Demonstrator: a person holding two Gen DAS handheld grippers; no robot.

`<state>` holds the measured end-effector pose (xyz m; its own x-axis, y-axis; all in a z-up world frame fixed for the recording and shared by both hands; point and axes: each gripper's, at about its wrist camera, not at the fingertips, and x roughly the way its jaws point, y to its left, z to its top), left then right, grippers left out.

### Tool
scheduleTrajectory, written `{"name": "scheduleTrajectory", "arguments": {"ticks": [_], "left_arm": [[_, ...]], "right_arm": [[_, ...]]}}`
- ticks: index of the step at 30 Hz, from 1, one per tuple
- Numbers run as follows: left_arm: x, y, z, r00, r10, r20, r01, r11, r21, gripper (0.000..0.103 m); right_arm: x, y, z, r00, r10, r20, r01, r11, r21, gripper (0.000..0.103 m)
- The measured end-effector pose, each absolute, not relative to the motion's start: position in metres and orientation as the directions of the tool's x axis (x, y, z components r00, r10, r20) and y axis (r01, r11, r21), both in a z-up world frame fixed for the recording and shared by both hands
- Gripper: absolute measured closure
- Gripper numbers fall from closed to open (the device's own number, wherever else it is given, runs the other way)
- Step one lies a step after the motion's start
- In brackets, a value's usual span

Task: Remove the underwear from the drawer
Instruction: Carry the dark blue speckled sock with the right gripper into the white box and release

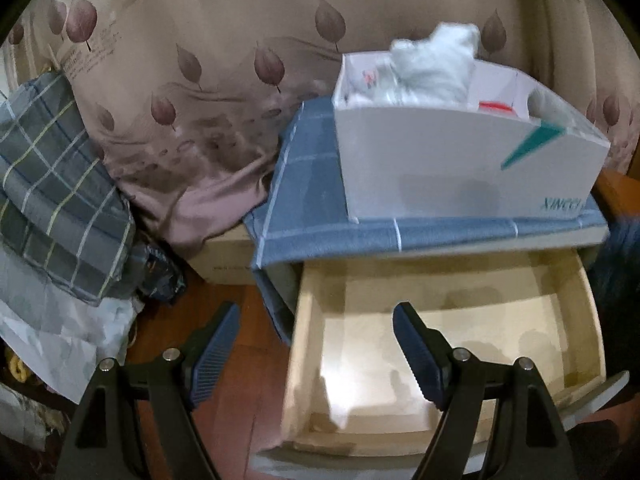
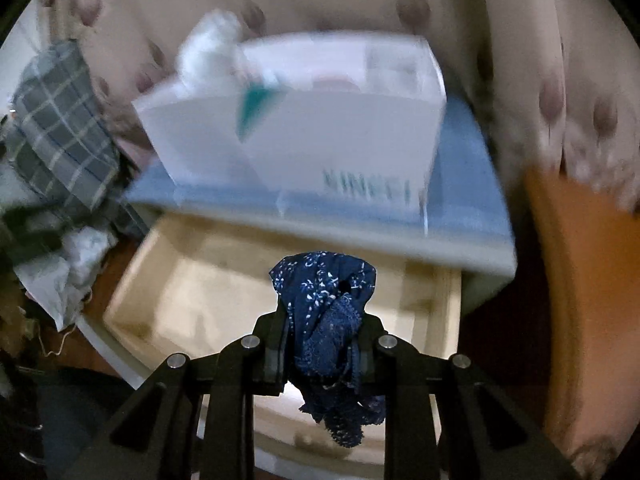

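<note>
the white cardboard box (image 1: 460,164) with a teal arrow mark carries teal lettering low on its front; in the left wrist view it reads roughly "xincc", with the last letters unclear, and in the right wrist view it is too blurred to spell out. the box stands on a blue checked cloth (image 1: 320,216) that covers the cabinet top, directly above the one open pale wooden drawer (image 1: 304,340). a crumpled white fabric (image 1: 432,68) sticks out of the box; red print on the box's inner wall is too small to read.

the right gripper (image 2: 324,344) is clamped tight on one piece of navy blue underwear with small white flowers and lace trim (image 2: 328,320), which hangs bunched between its fingers above the drawer, clear of its floor. its lower end is cut off behind the gripper frame. a dark blue blur at the right edge of the left wrist view, beside the box, cannot be made out.

the left gripper (image 1: 316,352) has its two blue ribbed pads (image 1: 212,352) spread wide with nothing between them, over the drawer's left wall.

left of the box lie a grey plaid bundle (image 1: 52,200) and a leaf-printed beige curtain (image 1: 180,92).
</note>
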<state>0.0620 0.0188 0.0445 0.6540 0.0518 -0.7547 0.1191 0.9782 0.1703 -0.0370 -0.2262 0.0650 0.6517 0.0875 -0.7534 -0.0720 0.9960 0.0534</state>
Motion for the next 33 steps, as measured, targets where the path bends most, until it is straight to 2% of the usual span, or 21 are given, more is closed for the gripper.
{"name": "scheduleTrajectory", "arguments": {"ticks": [7,11,17,30,33], "left_arm": [[0.054,0.009,0.022,0.647,0.058,-0.76,0.099,0.982,0.159,0.022],[0.051,0.005,0.016,0.656,0.066,-0.752,0.09,0.982,0.165,0.022],[0.054,0.011,-0.003,0.622,0.057,-0.781,0.06,0.991,0.12,0.022],[0.059,0.02,-0.013,0.606,0.021,-0.796,0.043,0.997,0.059,0.022],[0.058,0.019,-0.013,0.61,0.017,-0.793,0.051,0.997,0.061,0.022]], "right_arm": [[-0.01,-0.213,0.158,0.795,0.106,-0.597,-0.095,0.994,0.049,0.082],[0.022,-0.217,0.192,0.822,0.107,-0.56,-0.084,0.994,0.066,0.082],[0.076,-0.218,0.199,0.795,0.098,-0.599,-0.046,0.994,0.102,0.081],[0.151,-0.206,0.135,0.682,0.053,-0.729,-0.003,0.998,0.069,0.08],[0.156,-0.203,0.121,0.658,0.054,-0.751,0.001,0.997,0.072,0.077]]}}
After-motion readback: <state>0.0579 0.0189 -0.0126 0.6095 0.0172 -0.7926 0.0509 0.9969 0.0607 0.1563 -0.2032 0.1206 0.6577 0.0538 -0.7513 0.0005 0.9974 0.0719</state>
